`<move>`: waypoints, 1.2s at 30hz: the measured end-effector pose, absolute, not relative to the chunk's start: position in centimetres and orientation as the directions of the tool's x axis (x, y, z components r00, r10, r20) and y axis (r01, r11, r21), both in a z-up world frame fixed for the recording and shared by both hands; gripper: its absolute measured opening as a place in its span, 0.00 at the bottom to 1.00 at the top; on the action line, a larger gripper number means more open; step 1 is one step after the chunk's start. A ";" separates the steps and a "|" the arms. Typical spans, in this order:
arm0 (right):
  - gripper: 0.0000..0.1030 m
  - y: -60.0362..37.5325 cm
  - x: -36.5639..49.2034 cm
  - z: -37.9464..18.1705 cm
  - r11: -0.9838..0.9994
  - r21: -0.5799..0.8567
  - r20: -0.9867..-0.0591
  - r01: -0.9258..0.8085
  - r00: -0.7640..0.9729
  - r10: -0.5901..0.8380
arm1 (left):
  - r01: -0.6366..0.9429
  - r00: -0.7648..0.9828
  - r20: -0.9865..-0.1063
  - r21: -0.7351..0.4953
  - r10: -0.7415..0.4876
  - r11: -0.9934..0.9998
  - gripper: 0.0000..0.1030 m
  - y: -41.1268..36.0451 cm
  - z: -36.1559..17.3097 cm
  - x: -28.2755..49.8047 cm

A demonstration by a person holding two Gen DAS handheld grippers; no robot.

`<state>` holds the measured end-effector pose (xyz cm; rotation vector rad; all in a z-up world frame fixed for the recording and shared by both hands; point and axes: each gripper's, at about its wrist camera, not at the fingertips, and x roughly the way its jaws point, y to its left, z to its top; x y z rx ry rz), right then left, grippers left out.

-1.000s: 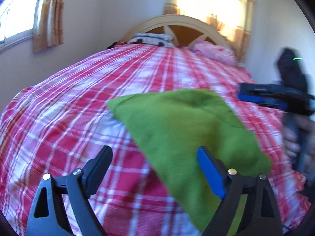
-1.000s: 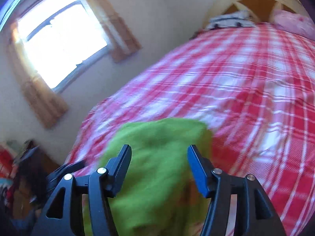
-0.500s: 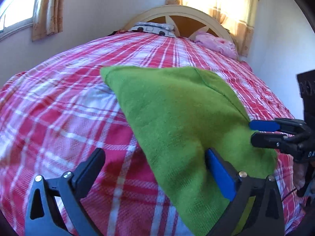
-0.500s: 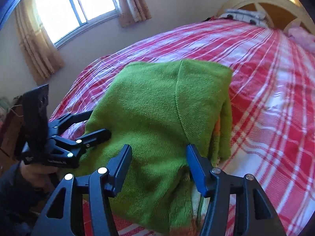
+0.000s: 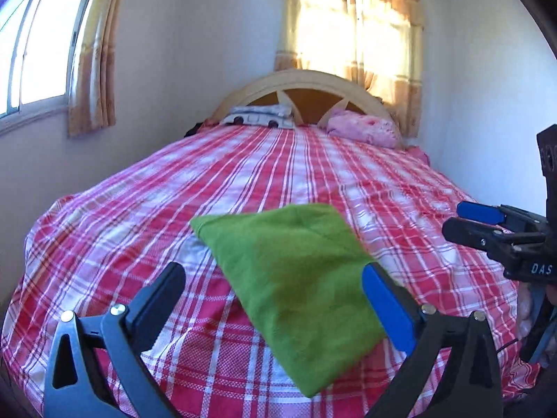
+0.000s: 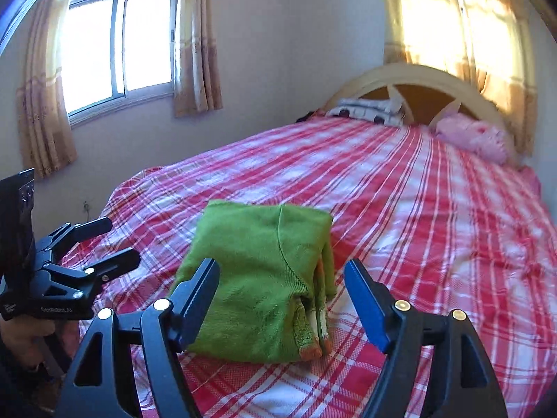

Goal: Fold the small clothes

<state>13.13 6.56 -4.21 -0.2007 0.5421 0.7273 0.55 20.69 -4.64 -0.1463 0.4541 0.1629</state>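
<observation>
A matt, fuzzy green knit garment, its ribbed cuff trimmed in orange, lies on a woven red-and-white checked cotton bedspread. The left claw and right claw are matt black plastic with bright metal screws and smooth blue pads. Behind, a cream-painted wooden headboard.

One folded green garment lies on one bed with a red plaid cover. Two pillows sit at the headboard: one pink pillow, one white patterned pillow. Two curtained windows show, one side window, one behind the headboard. Two grippers are present, the left gripper and the right gripper.
</observation>
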 end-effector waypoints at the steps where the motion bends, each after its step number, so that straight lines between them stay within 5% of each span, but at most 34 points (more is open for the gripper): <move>1: 0.73 6.4 12.4 -3.7 0.739 -0.003 -0.524 -0.674 0.630 0.573 | -0.176 0.891 -0.441 -0.114 0.109 0.978 1.00 20.6 -4.4 0.4; 36: 0.78 6.1 9.4 -2.7 0.731 0.002 -0.477 -0.682 0.642 0.600 | -0.128 0.905 -0.419 -0.094 0.077 0.987 1.00 18.5 -3.6 -0.3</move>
